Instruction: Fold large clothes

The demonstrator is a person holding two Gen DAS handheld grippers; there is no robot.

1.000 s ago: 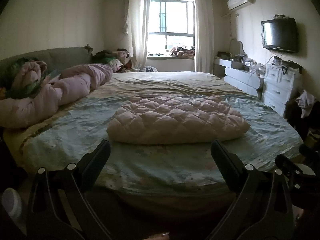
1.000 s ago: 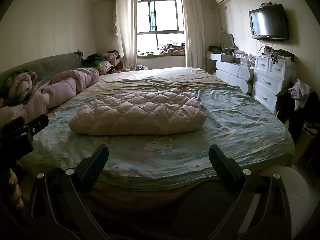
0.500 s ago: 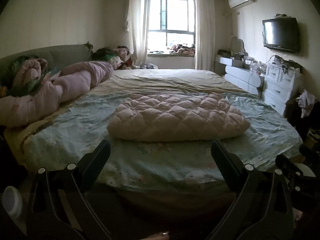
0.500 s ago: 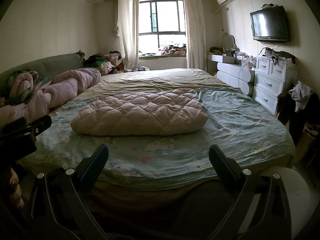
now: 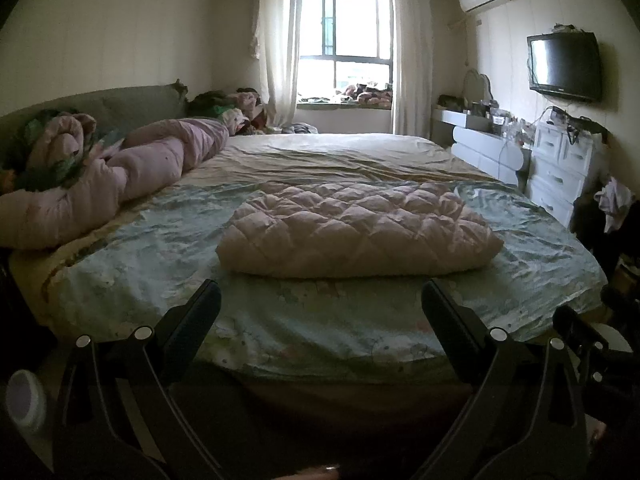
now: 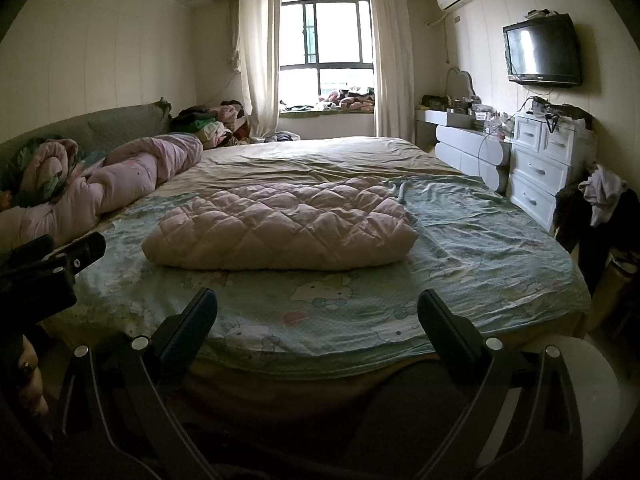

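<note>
A pale pink quilted garment (image 5: 356,232) lies folded into a thick rectangle on the green patterned sheet (image 5: 160,264) of the bed; it also shows in the right wrist view (image 6: 280,226). My left gripper (image 5: 320,300) is open and empty, held back at the bed's near edge, short of the garment. My right gripper (image 6: 316,308) is open and empty too, also back from the bed edge. The left gripper's body (image 6: 48,272) shows at the left of the right wrist view.
A rolled pink duvet (image 5: 120,176) lies along the bed's left side by the grey headboard (image 6: 100,128). White drawers (image 6: 548,160) and a wall TV (image 6: 542,52) stand on the right. Clothes hang on a chair (image 6: 600,204) at the right.
Both views have tilted up slightly and drawn back a little; the folded garment has not moved. Both grippers stay open.
</note>
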